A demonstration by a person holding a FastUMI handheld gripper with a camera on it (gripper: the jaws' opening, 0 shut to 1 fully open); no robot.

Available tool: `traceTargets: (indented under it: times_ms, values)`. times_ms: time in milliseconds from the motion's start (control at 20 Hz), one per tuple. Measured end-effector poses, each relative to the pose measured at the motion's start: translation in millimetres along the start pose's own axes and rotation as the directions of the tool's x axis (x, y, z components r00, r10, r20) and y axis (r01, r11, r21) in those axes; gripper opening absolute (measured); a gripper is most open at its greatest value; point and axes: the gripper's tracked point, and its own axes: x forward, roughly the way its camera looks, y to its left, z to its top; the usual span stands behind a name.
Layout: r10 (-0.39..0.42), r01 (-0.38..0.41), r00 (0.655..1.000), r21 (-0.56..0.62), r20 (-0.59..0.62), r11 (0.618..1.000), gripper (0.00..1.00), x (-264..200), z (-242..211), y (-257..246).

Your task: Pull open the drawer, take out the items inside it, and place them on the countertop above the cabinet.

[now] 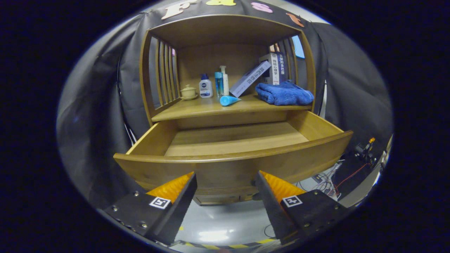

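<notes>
The wooden drawer (228, 165) stands pulled out of the cabinet, and its bare floor (235, 138) shows inside. On the countertop (190, 111) above it lie a folded blue towel (284, 93) and a blue tube (229, 101) on its side. Behind them stand a small white bottle (205, 86), a blue bottle (218, 83) and a white pump bottle (225, 80). My gripper (225, 179) is open just in front of the drawer's front panel, with nothing between the fingers (175, 186).
A small beige lidded cup (188, 92) sits at the countertop's left, and books (262, 75) lean at the back right. Slatted side walls and a wooden top enclose the shelf. Cables and equipment (351, 168) lie on the floor to the right of the cabinet.
</notes>
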Motion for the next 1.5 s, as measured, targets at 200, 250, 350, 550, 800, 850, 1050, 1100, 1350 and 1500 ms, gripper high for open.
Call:
traceTargets:
  times_ms: [200,250,350,550,800,850,1050,1100,1350,1500]
  values:
    - [0.035,-0.035,0.999,0.036,0.015,0.999,1.00,11.3,-7.4,2.5]
    - [0.038,-0.040,0.999,0.044,0.028,0.998,1.00,11.8,-7.0,3.0]
    - [0.050,-0.051,0.998,0.032,0.040,0.998,1.00,13.7,-6.8,3.6]
    - [0.059,-0.060,0.997,0.029,0.050,0.998,1.00,15.7,-7.7,2.6]
    - [0.051,-0.051,0.998,0.003,0.043,0.999,1.00,23.3,-8.7,-0.5]
    - [0.044,-0.044,0.998,-0.018,0.035,0.999,1.00,26.0,-7.9,-0.7]
    - [0.025,-0.023,0.999,-0.042,0.046,0.999,0.99,39.8,0.9,5.6]
    - [0.023,-0.021,0.998,-0.048,0.056,0.999,0.99,41.7,5.4,5.2]
    - [0.030,-0.027,0.998,-0.044,0.057,0.999,1.00,62.7,16.8,5.6]
    - [0.032,-0.029,0.998,-0.044,0.060,0.999,1.00,78.1,20.4,8.5]
